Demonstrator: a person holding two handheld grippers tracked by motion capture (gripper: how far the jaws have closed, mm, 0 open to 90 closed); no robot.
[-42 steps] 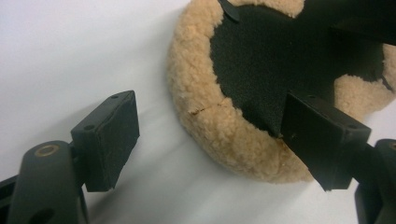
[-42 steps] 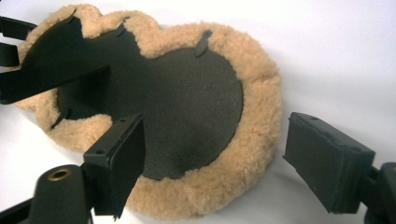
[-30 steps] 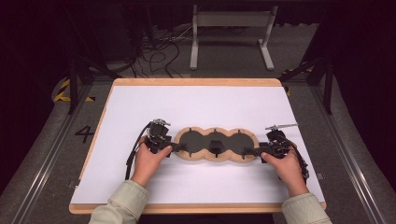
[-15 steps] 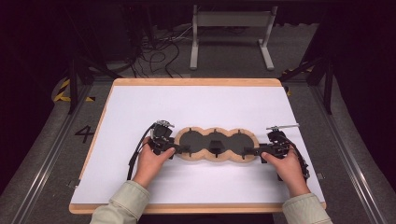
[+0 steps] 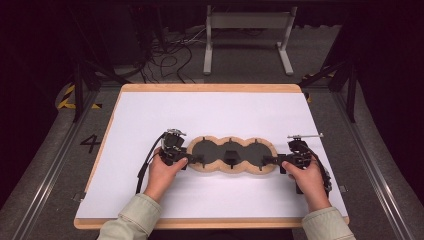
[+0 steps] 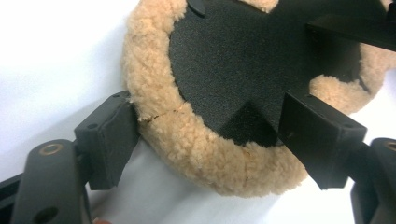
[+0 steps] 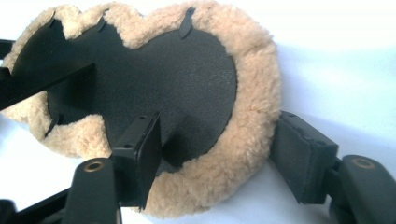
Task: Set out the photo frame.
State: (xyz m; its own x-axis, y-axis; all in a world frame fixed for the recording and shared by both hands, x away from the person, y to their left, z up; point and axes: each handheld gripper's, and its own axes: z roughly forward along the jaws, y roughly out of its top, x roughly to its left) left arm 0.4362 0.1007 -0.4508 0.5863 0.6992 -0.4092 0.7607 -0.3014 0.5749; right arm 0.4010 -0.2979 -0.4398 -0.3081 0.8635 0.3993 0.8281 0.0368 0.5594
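We see a long pad (image 5: 231,156) lying flat on the white table (image 5: 215,112), in its near half and about midway between left and right, its long side running left to right. It has a tan fleece rim with three scalloped lobes and a black inner face. The left gripper (image 5: 181,159) sits at the pad's left end, held in the left hand (image 5: 161,172), and the right gripper (image 5: 278,161) sits at the right end, held in the right hand (image 5: 309,181). In the left gripper view the pad (image 6: 243,93) lies between the spread jaws: one jaw touches the outer edge of the fleece, the other stands over the black inner face, just inside the rim. The left gripper (image 6: 205,140) straddles the rim, and we cannot tell whether it is pressing it. In the right gripper view the pad (image 7: 187,88) is straddled the same way: one jaw stands on the black face just inside the rim and the other touches the outside of the fleece. The right gripper (image 7: 219,158) is likewise spread about the rim, with no clear squeeze showing. A black cable (image 5: 144,167) trails from the left gripper toward the near edge of the table.
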